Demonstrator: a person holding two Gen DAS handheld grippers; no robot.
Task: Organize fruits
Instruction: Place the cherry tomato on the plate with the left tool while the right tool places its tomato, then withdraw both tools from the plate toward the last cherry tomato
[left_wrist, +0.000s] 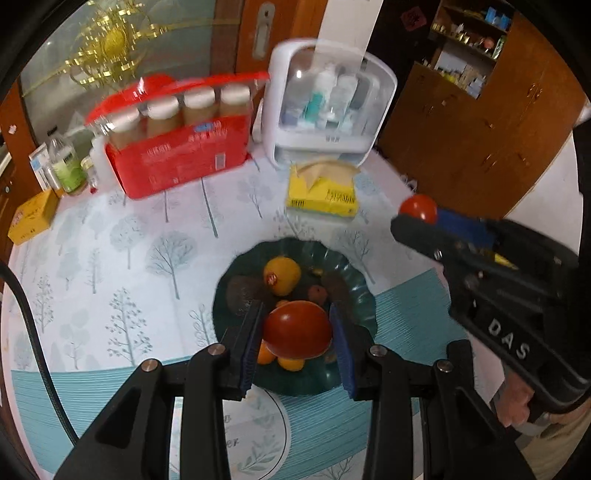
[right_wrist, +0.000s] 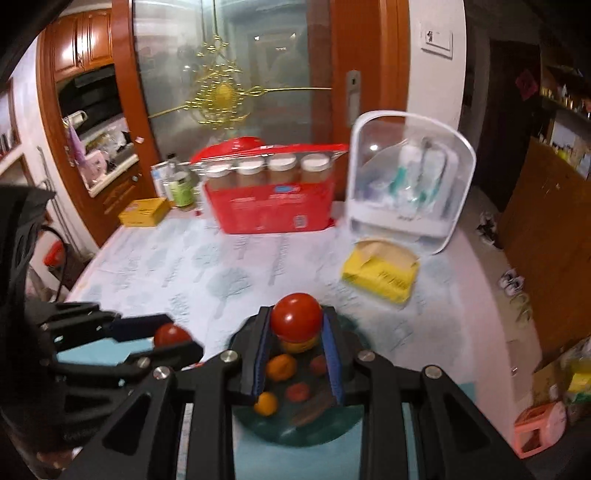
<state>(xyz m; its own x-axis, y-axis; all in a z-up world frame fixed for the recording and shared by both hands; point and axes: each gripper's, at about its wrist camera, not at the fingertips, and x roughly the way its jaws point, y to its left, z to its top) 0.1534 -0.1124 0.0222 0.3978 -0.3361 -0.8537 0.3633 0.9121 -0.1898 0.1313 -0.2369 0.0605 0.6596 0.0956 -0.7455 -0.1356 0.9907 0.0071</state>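
Left wrist view. The left gripper (left_wrist: 297, 334) is clamped on a round red tomato (left_wrist: 297, 334), blue pads pressing on its two flanks, and hangs above the dark green plate (left_wrist: 360, 295). The plate, taken as landmark, lies directly beyond and below the fingertips, so any set-down is a straight descent. On the plate lie a yellow-orange fruit (left_wrist: 281, 275) with a sticker, small orange fruits (left_wrist: 291, 363) and brown pieces. To the plate's right, the right gripper (left_wrist: 417, 218) holds a smaller red tomato (left_wrist: 418, 208) clear of the rim.

Right wrist view. The right gripper (right_wrist: 295, 321) grips its glossy, near-spherical tomato (right_wrist: 295, 317) at the fingertips, over the plate (right_wrist: 266, 424). The left gripper (right_wrist: 173, 338), left of the plate, carries its own tomato (right_wrist: 170, 334). Neither tomato has a marked long axis. Both hang about equally near the plate on the desk (right_wrist: 221, 266).
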